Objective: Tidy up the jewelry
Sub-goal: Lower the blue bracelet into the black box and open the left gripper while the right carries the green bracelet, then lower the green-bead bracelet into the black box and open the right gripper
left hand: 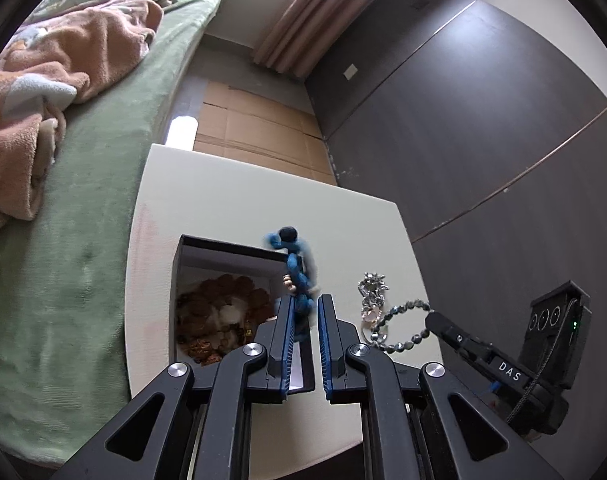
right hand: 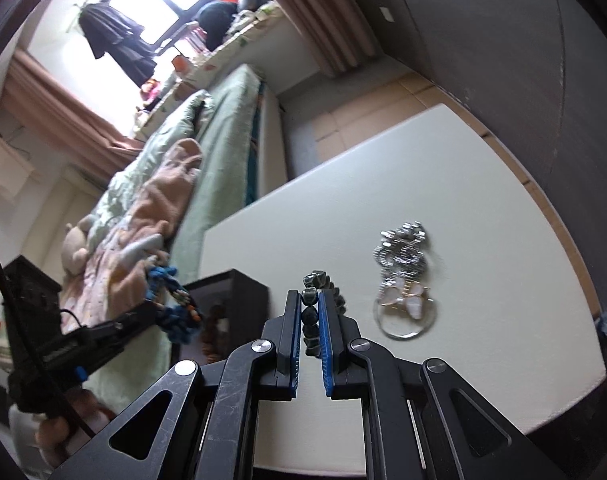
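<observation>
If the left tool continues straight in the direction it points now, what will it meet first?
Probably the open black box: the left tool, shut on the blue bead bracelet, points down toward the box's right wall. Depth is unclear.

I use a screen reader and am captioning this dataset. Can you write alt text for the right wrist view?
The right gripper is shut on a dark beaded bracelet above a white table. Silver jewelry lies to its right; at left, the left gripper holds a blue bracelet near a black box.

Far table (right hand: 483, 168) bare; box (left hand: 223, 248), silver jewelry (right hand: 403, 264) obstruct.
</observation>
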`<state>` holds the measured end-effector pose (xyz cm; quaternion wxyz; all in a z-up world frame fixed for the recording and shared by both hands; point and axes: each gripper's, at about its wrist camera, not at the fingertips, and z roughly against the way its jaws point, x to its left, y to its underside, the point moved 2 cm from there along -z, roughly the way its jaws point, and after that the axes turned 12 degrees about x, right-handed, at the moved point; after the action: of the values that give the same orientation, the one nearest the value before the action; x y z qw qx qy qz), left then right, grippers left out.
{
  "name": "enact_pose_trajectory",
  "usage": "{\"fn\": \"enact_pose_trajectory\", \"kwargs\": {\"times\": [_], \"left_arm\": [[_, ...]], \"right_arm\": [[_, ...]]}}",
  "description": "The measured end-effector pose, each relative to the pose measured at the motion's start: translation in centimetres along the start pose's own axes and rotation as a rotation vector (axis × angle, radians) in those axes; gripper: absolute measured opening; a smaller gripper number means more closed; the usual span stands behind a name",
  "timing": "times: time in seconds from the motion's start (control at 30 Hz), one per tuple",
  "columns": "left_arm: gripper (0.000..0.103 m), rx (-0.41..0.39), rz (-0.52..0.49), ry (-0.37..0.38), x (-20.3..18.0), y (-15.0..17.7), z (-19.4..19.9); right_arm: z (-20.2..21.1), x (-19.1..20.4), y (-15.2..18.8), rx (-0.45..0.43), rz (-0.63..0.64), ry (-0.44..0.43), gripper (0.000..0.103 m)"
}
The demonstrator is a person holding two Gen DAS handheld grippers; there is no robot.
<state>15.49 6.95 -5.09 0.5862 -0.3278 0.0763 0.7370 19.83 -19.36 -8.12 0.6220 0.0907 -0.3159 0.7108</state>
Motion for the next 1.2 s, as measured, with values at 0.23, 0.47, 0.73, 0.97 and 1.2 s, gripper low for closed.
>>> {"fn": "enact_pose_trajectory", "kwargs": {"times": [0.23, 0.47, 0.73, 0.97, 1.2], "left_arm": [[0.042, 0.03, 0.041, 0.008, 1.9, -0.1, 0.3], [0.059, -0.034, 0.061, -0.027, 3.3, -0.2, 2.4], [0.067, -0.054, 0.078, -0.017, 4.2, -0.4, 3.4], [0.067, -0.057, 0.096, 0.014, 4.5, -0.6, 3.7], [0.067, -0.068, 0.091, 0.017, 4.5, -0.6, 4.1]], "right_arm": [[-0.3, 3.1, 0.2, -0.021, 0.056, -0.07, 0.01], [-1.0, 6.8, 1.0, -0.034, 0.138, -0.14, 0.01], [-3.5, 9.4, 1.3, -0.002, 0.183, -0.132, 0.01], [-7.4, 12.2, 0.8, 0.086, 0.243, -0.089, 0.013], [-7.1, 11.4, 0.8, 0.096, 0.203, -0.119, 0.035]]}}
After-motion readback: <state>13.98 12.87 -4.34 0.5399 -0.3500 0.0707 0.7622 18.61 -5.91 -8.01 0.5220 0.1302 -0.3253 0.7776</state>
